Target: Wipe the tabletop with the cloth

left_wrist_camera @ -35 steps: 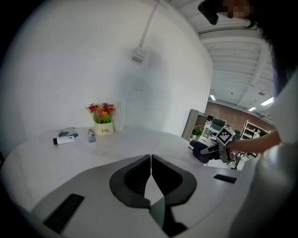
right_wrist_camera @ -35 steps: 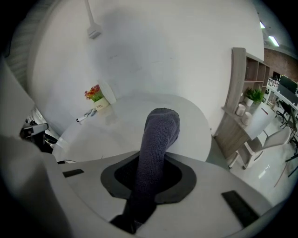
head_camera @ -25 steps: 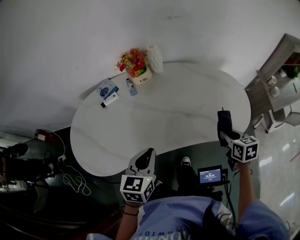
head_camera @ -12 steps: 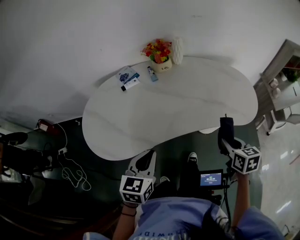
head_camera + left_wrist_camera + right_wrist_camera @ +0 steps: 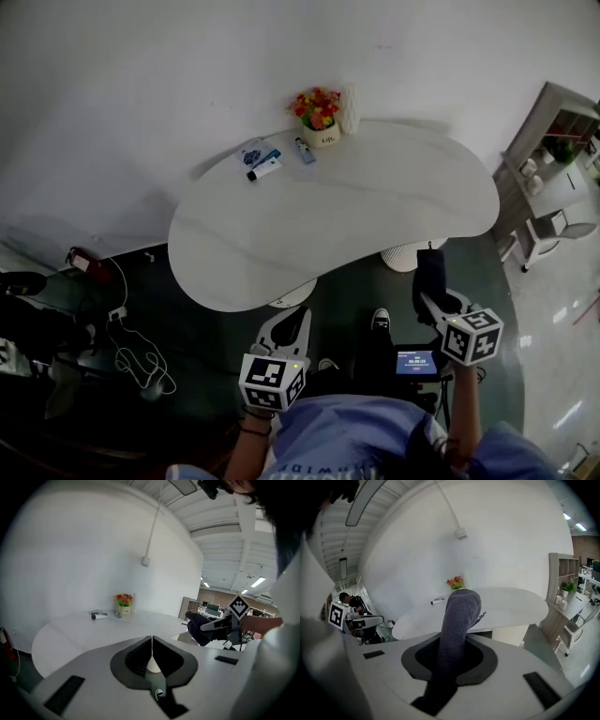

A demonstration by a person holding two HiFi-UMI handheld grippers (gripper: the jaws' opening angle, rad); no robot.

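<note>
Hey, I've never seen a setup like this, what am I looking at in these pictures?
A person holds a two-jaw gripper in each hand; the checkered cubes belong to them. One picture comes from a camera on the head, looking down; the other two from cameras riding on each gripper. The left gripper is shut and empty. The right gripper clamps a dark cloth, held off the white table. On the table's far edge sit a flower pot, a small bottle and a packet.

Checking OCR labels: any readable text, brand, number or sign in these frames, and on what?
None reads clearly.
Small dark screen on the floor: figures, too small.
Cream flower pot: print, blurred.
Blue-and-white packet: print, too small.
Light blue shirt: lettering cut off.
</note>
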